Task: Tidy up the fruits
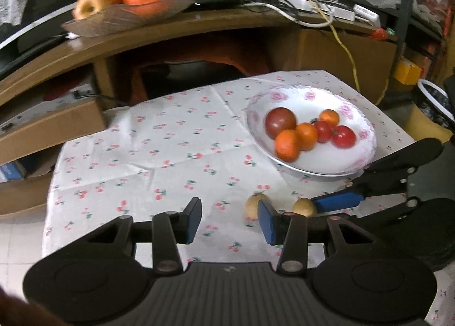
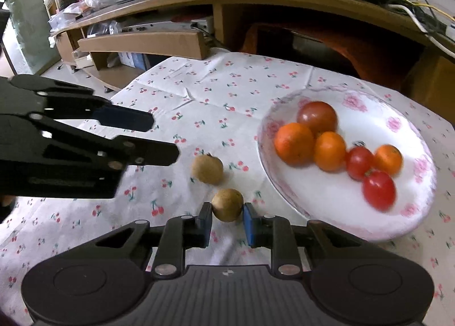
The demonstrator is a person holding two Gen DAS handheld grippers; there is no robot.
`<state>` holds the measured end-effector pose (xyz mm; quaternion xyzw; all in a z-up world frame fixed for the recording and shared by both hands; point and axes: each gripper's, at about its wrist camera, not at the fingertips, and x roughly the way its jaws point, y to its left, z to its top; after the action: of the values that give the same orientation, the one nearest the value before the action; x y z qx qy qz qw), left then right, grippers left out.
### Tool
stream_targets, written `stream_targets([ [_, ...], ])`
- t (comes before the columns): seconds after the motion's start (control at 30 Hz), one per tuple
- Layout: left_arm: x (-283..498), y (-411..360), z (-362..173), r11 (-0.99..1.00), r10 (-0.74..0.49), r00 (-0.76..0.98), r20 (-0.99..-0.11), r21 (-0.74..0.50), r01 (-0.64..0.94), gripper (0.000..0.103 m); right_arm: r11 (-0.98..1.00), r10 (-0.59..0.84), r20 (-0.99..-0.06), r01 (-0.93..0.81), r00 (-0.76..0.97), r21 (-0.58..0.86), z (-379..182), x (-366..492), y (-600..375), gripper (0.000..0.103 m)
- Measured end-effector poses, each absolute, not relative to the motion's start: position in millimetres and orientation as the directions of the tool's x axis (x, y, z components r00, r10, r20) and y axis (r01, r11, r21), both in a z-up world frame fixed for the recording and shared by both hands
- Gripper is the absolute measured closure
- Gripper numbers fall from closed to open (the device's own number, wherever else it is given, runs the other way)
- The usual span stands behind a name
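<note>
Two small brown fruits lie on the cherry-print cloth (image 2: 199,93) in front of a flowered white plate (image 2: 341,212). My right gripper (image 2: 227,209) is shut on the nearer brown fruit (image 2: 227,204), one pad pressing each side. The other brown fruit (image 2: 207,169) sits free just beyond it. The plate holds three oranges (image 2: 294,142) and three tomatoes (image 2: 378,188). My left gripper (image 1: 229,209) hovers open over bare cloth, nothing between its fingers; the free brown fruit (image 1: 254,204) peeks out behind its right finger. In the right wrist view the left gripper (image 2: 163,138) reaches in from the left.
A wooden bowl (image 1: 113,17) with two oranges and an apple stands on the brown TV stand (image 1: 199,27) behind the table. Cables (image 1: 312,10) trail over the stand's right end. A cardboard box (image 1: 51,127) lies at the left. Bare cloth spreads left of the plate.
</note>
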<state>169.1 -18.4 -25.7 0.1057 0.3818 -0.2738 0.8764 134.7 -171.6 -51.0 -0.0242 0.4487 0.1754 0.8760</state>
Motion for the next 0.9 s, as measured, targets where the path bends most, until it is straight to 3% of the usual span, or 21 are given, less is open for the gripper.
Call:
stream_targets([
  [0.3, 169, -50, -49, 0.799, -0.377, 0.553, -0.743, 0.041, 0.6, 0.055, 0.957, 0.241, -0.812, -0.271, 0.532, 0.107, -48, 108, -206, 0.081],
  [0.47, 171, -63, -55, 0.8, -0.354, 0.553, -0.754, 0.062, 0.596, 0.072, 0.958, 0.233, -0.813, -0.268, 0.534, 0.099, -49, 104, -215, 0.081],
  [0.9, 122, -64, -44, 0.778, -0.369, 0.52, -0.77, 0.05, 0.626, 0.073, 0.959, 0.204, -0.805, -0.28, 0.557, 0.05, -42, 82, -222, 0.08],
])
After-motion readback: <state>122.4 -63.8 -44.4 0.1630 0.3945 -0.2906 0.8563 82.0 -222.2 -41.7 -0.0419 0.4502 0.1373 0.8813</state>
